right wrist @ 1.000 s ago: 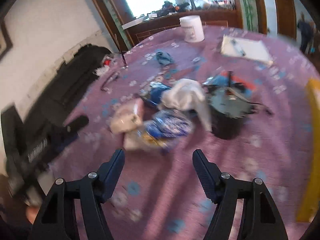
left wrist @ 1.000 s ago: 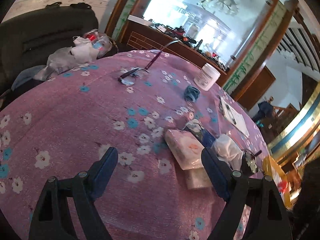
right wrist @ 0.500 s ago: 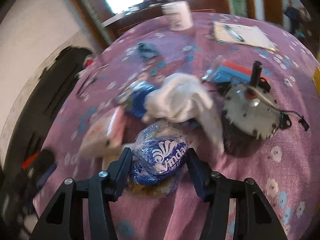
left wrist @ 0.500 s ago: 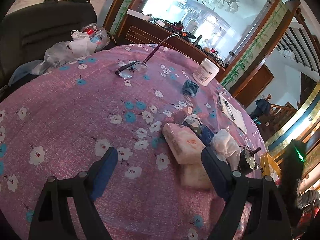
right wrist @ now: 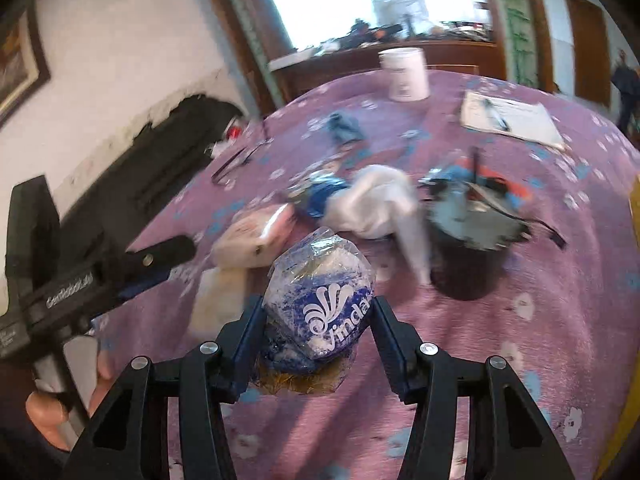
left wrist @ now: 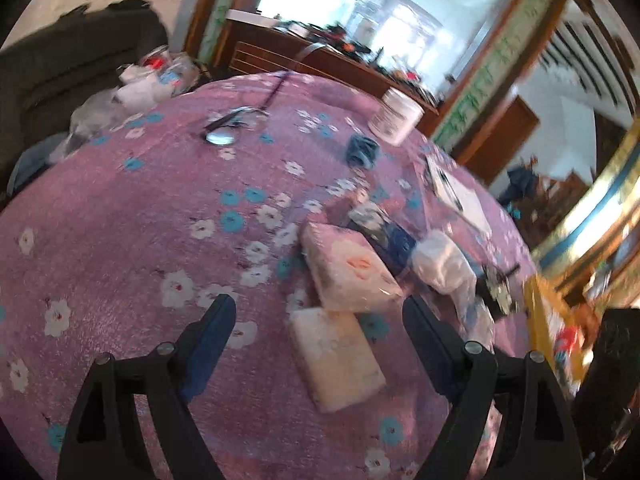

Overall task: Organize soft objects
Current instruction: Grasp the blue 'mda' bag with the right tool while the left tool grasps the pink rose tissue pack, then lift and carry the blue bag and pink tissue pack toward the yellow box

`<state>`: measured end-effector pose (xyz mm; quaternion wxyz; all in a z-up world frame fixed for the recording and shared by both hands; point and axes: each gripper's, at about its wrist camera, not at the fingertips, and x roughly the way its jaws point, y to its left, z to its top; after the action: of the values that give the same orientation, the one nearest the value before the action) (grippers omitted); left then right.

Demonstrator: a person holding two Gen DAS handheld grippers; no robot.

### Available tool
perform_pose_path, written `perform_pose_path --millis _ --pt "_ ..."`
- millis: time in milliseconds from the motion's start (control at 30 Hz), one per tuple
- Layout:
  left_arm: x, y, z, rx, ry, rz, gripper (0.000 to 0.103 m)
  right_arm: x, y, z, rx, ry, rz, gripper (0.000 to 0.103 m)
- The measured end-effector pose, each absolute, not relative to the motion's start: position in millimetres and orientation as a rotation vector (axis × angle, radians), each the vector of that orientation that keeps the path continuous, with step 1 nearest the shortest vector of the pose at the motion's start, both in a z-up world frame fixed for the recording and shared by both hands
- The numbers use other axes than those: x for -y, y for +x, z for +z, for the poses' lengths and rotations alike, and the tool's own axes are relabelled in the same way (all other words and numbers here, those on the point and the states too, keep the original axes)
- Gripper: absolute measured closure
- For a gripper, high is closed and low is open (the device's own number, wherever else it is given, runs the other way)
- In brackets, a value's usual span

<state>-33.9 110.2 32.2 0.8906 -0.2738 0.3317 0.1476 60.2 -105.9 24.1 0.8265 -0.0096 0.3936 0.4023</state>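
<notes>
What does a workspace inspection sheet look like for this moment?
Surface: table under purple floral cloth.
Job's things: blue Vinda tissue pack; two pale tissue packs; white cloth.
Clutter: white jar, glasses, papers, round motor part.
Grippers: right gripper grips the Vinda pack; left gripper open over lower pale pack.
Cables: thin lead by motor part.
Surroundings: dark sofa, wooden sideboard.

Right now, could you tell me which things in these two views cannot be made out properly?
- Blue tissue pack, right wrist view: its underside and sides are hidden by the right claw gripping it.
- White tub, left wrist view: label blurred, unreadable.
- Papers, right wrist view: writing too small.
- Yellow thing, left wrist view: blurred, cut off at the edge.
</notes>
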Motion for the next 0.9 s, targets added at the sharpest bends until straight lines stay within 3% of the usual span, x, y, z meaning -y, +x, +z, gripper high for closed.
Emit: perform_pose_path --millis 200,400,467,500,633,900 --pt "-95 8 54 -0.822 -0.447 0.307 0.014 125 59 41 -0.755 0.034 0.85 0.045" --pt "-99 60 32 -0.98 -0.44 0.335 0.014 138 64 43 -0.762 0.11 0.848 0.045" --pt "-102 67 24 -1.001 -0.44 0.356 0.03 139 66 44 -0.757 0.115 0.849 0.045" --pt "-103 70 18 -1.017 -0.434 0.357 0.046 139 66 45 -0.755 0.117 0.853 0.045" --pt "-103 67 10 -0.994 -0.421 0.356 0.052 140 64 47 -0.748 0.124 0.865 0.045" --pt "-64 23 49 -0.783 -0.394 0.273 0.053 148 62 51 -0.707 0.127 0.803 0.045"
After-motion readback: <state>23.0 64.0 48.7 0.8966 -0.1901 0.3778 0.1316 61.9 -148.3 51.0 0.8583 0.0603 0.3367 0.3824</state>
